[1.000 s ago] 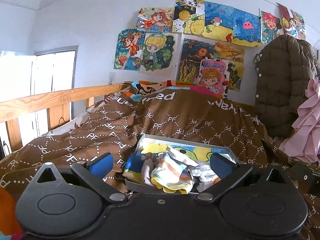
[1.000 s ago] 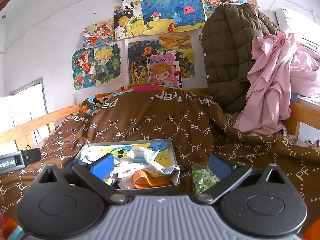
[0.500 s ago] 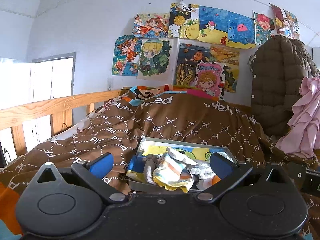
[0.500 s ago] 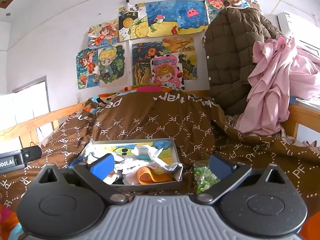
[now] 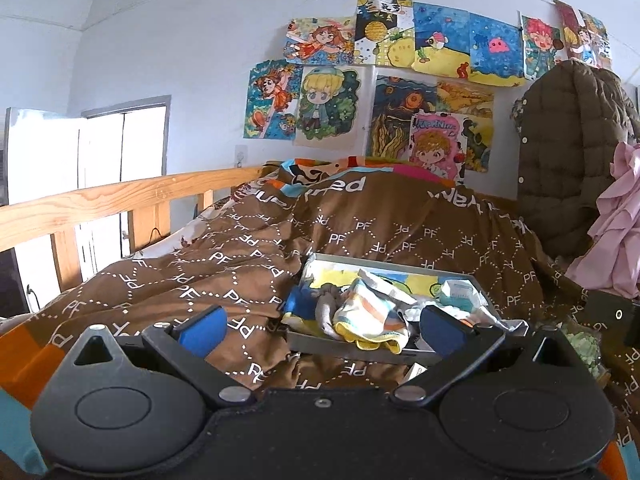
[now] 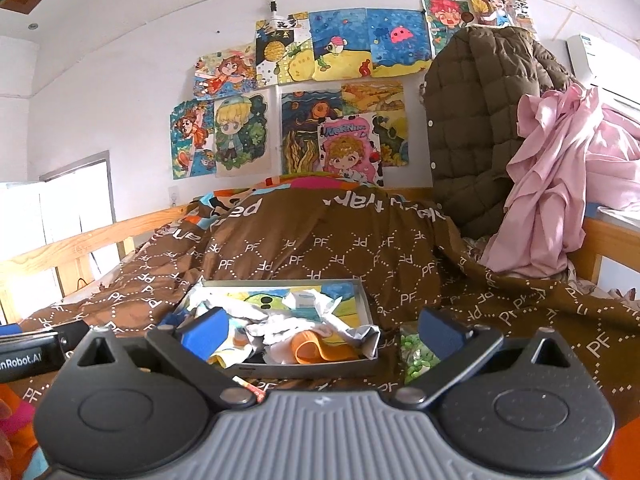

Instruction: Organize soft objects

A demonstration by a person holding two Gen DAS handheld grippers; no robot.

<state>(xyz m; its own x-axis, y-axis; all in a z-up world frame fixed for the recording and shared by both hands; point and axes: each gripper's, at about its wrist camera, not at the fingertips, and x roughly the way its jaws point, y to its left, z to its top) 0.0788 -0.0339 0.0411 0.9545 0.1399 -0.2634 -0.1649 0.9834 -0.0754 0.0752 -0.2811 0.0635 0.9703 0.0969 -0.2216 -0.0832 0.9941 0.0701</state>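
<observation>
A shallow metal tray lies on the brown bedspread and holds a heap of soft items. A striped cloth with yellow trim hangs over its near edge. The tray also shows in the right wrist view, with white cloths and an orange piece in it. My left gripper is open and empty, just short of the tray's near left side. My right gripper is open and empty, just short of the tray's near edge.
The brown patterned bedspread covers the bed. A wooden rail runs along the left. A brown quilted coat and pink cloth hang at the right. A green-speckled bag lies right of the tray.
Both views have drifted slightly, so the tray sits further right in the left wrist view and a little higher in the right wrist view. Both grippers stayed open.
</observation>
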